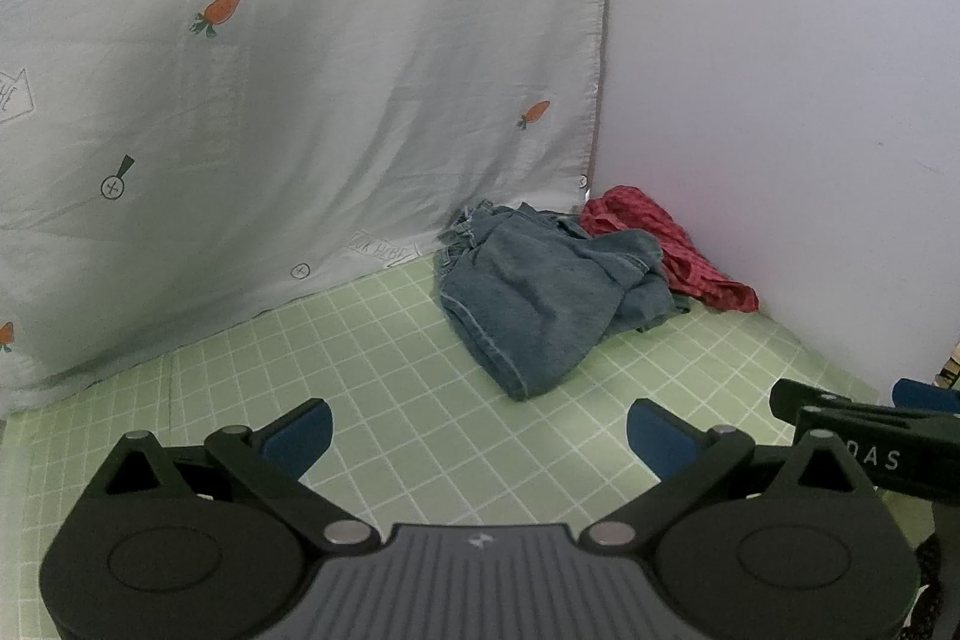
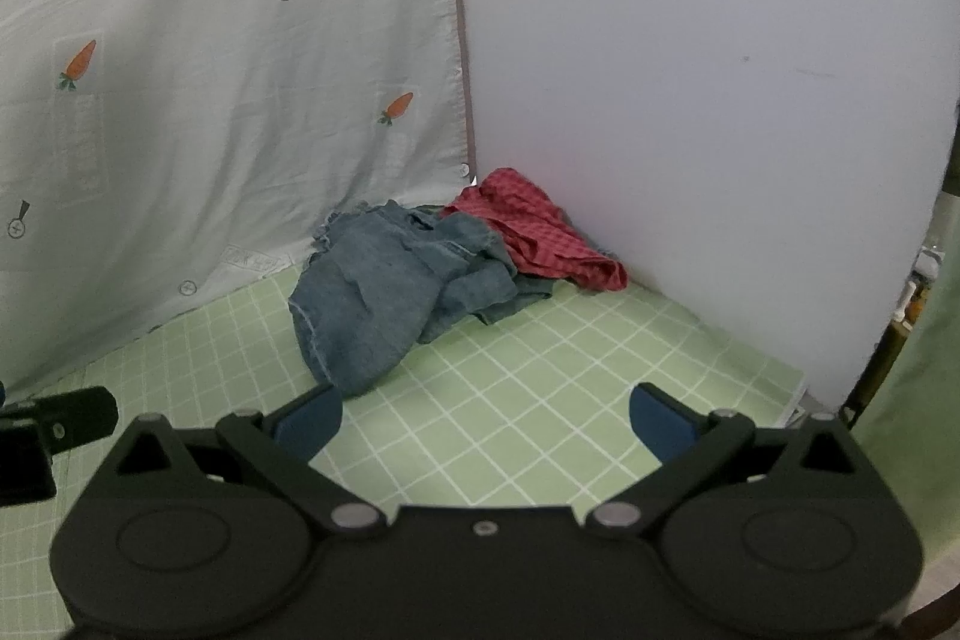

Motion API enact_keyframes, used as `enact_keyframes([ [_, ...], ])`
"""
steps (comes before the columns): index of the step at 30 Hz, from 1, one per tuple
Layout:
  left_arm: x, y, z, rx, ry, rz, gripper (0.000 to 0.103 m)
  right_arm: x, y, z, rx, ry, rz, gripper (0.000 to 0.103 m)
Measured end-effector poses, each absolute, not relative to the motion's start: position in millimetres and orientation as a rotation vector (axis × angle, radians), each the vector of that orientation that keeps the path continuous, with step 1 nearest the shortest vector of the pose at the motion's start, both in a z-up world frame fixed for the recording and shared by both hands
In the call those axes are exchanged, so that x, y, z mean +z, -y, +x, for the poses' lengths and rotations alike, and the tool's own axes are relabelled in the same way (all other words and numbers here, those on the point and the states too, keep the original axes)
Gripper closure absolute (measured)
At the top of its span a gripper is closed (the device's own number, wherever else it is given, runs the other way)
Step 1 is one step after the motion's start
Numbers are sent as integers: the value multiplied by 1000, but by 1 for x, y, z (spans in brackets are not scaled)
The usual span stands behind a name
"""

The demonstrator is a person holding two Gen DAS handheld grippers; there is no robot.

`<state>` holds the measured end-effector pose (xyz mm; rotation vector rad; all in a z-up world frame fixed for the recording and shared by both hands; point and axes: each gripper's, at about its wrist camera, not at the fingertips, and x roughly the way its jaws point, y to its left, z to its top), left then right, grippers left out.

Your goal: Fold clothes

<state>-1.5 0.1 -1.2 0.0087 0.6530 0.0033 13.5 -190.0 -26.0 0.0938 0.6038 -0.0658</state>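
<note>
A crumpled blue denim garment [image 1: 540, 298] is heaped in the far corner of the green grid-patterned surface [image 1: 384, 370], touching a rumpled red checked garment [image 1: 672, 244] behind it. A carrot-printed sheet [image 1: 300, 70] is hung alongside. Clutter past the white wall is seen only from the right wrist. The left gripper [image 1: 480, 436] and right gripper [image 2: 486, 418] are held low, side by side, jaws spread wide, nothing grasped.

Showing matte black linkage arms with silver pivot screws on the left gripper [image 1: 479, 433], blue pads [image 1: 303, 436] at the tips, ribbed grey plate behind. Repeating on the right gripper [image 2: 485, 418], all-black body, white "DAS" lettering along its side.
</note>
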Motion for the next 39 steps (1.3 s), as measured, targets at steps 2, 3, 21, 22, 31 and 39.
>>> enact_keyframes([
  [2,-2,0,-2,4,-652,10,0,-26,189,14,-66,-601,93,0],
  [3,-2,-1,-2,4,-653,11,0,-26,189,14,-67,-599,93,0],
  [21,-8,1,-7,5,-648,16,0,-26,188,15,-64,-593,93,0],
  [22,-8,1,-7,5,-649,15,0,-26,188,15,-63,-593,94,0],
  [31,-9,1,-7,3,-649,15,0,-27,189,16,-63,-597,92,0],
  [39,-9,2,-6,5,-655,13,0,-26,187,16,-68,-603,90,0],
])
